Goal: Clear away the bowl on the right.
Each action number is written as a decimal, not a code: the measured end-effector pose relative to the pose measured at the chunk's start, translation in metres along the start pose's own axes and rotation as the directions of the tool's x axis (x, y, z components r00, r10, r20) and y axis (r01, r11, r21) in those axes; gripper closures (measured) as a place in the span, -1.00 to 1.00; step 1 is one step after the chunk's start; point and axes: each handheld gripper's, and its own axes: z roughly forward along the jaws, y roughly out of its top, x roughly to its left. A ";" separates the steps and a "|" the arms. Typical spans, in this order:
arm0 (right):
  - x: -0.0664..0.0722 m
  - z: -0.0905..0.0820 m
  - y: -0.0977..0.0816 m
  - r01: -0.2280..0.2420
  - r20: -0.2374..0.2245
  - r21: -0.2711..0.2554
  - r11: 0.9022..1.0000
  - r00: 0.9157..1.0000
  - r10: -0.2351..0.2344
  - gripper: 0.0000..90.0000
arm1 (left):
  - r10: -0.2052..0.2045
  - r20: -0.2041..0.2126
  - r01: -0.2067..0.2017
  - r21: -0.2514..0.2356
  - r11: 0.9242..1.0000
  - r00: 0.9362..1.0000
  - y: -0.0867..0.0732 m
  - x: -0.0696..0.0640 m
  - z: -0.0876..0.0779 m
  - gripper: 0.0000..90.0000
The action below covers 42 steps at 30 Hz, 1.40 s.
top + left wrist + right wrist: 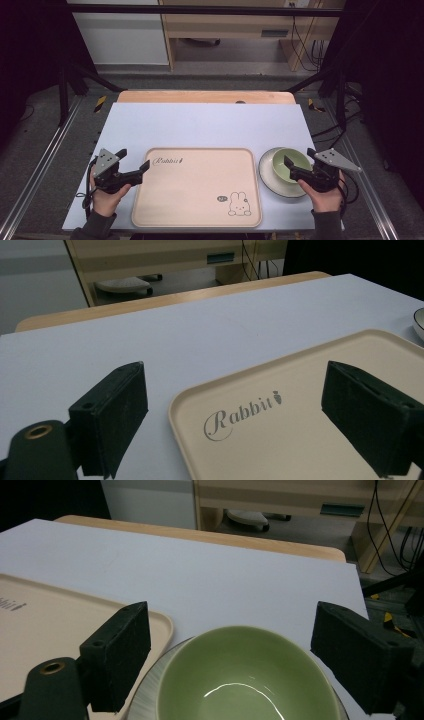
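Observation:
A beige tray (197, 185) printed with "Rabbit" and a rabbit drawing lies on the white table. My left gripper (134, 161) is open at the tray's near-left corner; its jaws straddle the tray rim (176, 412). A green bowl (291, 164) sits on a white plate (267, 175) just right of the tray. My right gripper (300, 159) is open, its jaws standing either side of the green bowl (245, 680) above the plate (145, 692). Nothing is held in either gripper.
The white tabletop (210, 125) stretches bare beyond the tray, with a wooden edge (205, 96) at the far side. Black frame posts and metal rails flank the table. Cables (305, 45) hang at the back right by a wooden desk.

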 end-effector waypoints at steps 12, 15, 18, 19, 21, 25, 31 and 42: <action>-0.009 0.001 -0.002 -0.012 0.049 0.045 0.999 0.999 0.010 -0.62 | 0.010 0.005 -0.010 0.001 1.000 1.000 0.001 -0.003 0.000 -0.76; -0.011 0.002 -0.003 -0.018 0.059 0.056 0.998 0.998 0.014 -0.62 | 0.013 0.007 -0.013 0.001 1.000 1.000 0.001 -0.004 0.000 -0.76; -0.015 0.003 -0.005 -0.022 0.071 0.070 0.997 0.997 0.017 -0.62 | 0.013 0.008 -0.013 0.001 1.000 1.000 0.001 -0.005 0.001 -0.76; -0.015 0.003 -0.005 -0.022 0.071 0.070 0.997 0.997 0.017 -0.62 | 0.013 0.008 -0.013 0.001 1.000 1.000 0.001 -0.005 0.001 -0.76; -0.017 0.004 -0.006 -0.031 0.079 0.082 0.996 0.997 0.025 -0.61 | 0.013 0.007 -0.013 0.000 1.000 1.000 0.001 -0.005 0.001 -0.76; -0.021 0.006 -0.008 -0.033 0.090 0.103 0.994 0.996 0.024 -0.58 | 0.015 0.010 -0.015 0.001 1.000 1.000 0.001 -0.006 0.001 -0.76; -0.025 0.010 -0.012 -0.035 0.106 0.131 0.991 0.994 0.022 -0.50 | 0.016 0.012 -0.016 0.001 1.000 1.000 0.001 -0.006 0.001 -0.76; -0.035 0.017 -0.020 -0.057 0.139 0.183 0.982 0.990 0.031 -0.23 | 0.017 0.011 -0.017 0.003 1.000 1.000 0.001 -0.007 0.002 -0.76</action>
